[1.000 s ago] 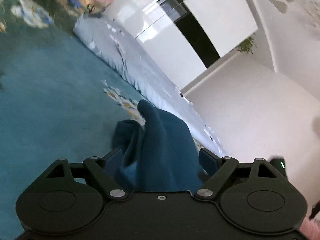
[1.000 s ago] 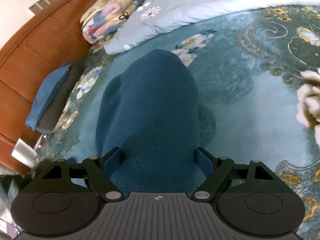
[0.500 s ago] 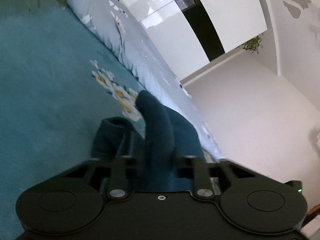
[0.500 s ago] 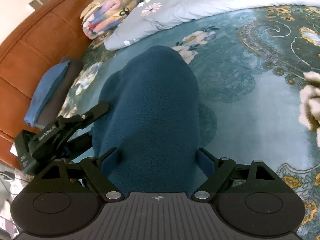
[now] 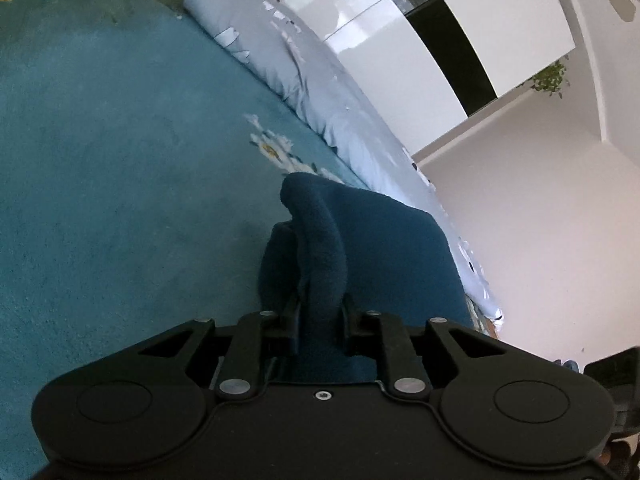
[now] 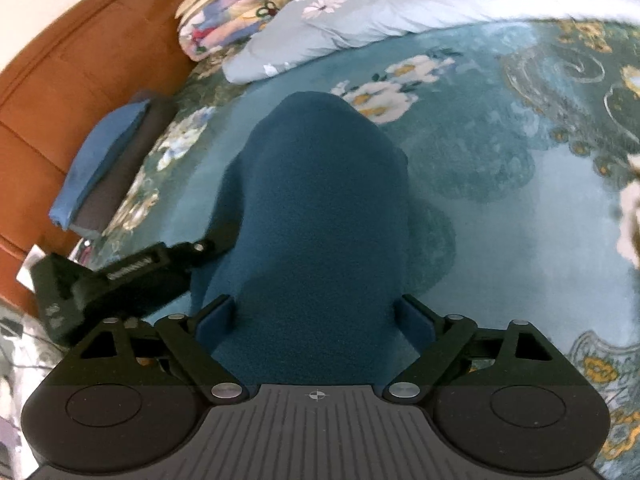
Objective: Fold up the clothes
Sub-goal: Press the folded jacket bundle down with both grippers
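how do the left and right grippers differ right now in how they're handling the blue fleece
The left gripper has just closed, pinching a narrow ridge of the blue fleece; the right gripper stands wide, its jaws just opening further, straddling a broad bulge of it. Both are at the same garment, over the teal blanket.

garment [image 6: 320, 216] on bedspread [image 6: 500, 208], duvet [image 6: 400, 8] behind

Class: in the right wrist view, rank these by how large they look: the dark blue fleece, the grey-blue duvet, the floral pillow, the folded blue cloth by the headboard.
1. Fleece, though nearest the camera.
2. Duvet.
3-4. Pillow and folded cloth look alike.
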A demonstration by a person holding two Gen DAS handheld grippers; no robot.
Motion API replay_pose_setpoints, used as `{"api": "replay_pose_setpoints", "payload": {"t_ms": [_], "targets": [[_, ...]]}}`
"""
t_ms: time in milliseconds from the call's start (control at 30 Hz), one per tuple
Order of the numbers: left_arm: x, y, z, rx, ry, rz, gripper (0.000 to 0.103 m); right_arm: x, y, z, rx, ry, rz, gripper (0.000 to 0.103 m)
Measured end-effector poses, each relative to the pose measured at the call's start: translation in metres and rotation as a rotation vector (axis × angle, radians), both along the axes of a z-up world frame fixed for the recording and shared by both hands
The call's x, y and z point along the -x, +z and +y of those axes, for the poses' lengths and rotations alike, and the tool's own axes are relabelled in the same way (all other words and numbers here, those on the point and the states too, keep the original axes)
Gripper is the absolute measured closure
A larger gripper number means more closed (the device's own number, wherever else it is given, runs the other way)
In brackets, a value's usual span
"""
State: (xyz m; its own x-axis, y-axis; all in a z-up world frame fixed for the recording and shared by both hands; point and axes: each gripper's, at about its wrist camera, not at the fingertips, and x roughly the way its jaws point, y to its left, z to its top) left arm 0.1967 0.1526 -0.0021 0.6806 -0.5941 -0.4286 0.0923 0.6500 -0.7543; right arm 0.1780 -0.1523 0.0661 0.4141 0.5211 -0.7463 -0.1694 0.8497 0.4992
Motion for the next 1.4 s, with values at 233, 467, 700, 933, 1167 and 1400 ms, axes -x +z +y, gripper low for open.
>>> {"api": "replay_pose_setpoints", "payload": {"t_ms": [233, 467, 700, 933, 1167, 1400], "targets": [[0.001, 0.013, 0.001, -0.041, -0.008, -0.025, 0.079, -0.001, -0.009, -0.009, -0.063, -0.028, 0.037, 0.013], [0.0, 0.021, 0.01, -0.04, 0.015, -0.046, 0.037, 0.011, -0.005, -0.023, -0.103, -0.047, -0.005, 0.013], [-0.02, -0.001, 0.008, 0.047, 0.013, 0.038, 0.019, 0.047, -0.021, -0.044, -0.211, -0.098, 0.013, 0.011], [-0.033, -0.01, 0.003, 0.078, -0.001, 0.025, 0.014, 0.066, -0.05, -0.048, -0.346, -0.155, 0.079, 0.01], [-0.043, -0.024, 0.007, 0.225, -0.009, 0.05, 0.046, 0.065, -0.058, -0.041, -0.397, -0.172, 0.073, 0.017], [-0.04, -0.023, 0.001, 0.262, 0.002, 0.047, 0.08, 0.063, -0.053, -0.04, -0.396, -0.194, 0.055, 0.035]]}}
